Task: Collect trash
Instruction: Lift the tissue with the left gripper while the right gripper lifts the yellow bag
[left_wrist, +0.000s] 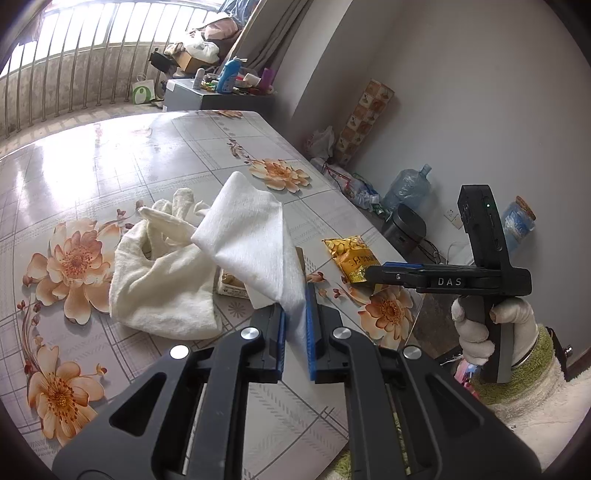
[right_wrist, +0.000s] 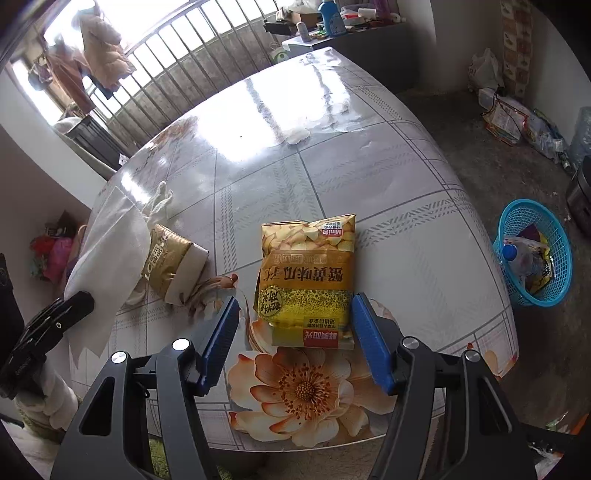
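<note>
My left gripper (left_wrist: 295, 314) is shut on a white cloth (left_wrist: 255, 240) and holds one end of it lifted above the flowered table (left_wrist: 110, 166). The rest of the cloth lies crumpled at the left. A gold and white packet (right_wrist: 173, 262) lies half under the cloth. My right gripper (right_wrist: 295, 325) is open, its blue pads on either side of the near end of a yellow snack bag (right_wrist: 310, 273) lying flat on the table. The right gripper also shows in the left wrist view (left_wrist: 373, 273), over the snack bag (left_wrist: 351, 258).
A blue plastic basket (right_wrist: 535, 251) holding a bottle and wrappers stands on the floor right of the table. Bags, a water jug (left_wrist: 406, 188) and a dark pot sit along the wall. A cluttered cabinet (left_wrist: 221, 96) stands beyond the table's far end.
</note>
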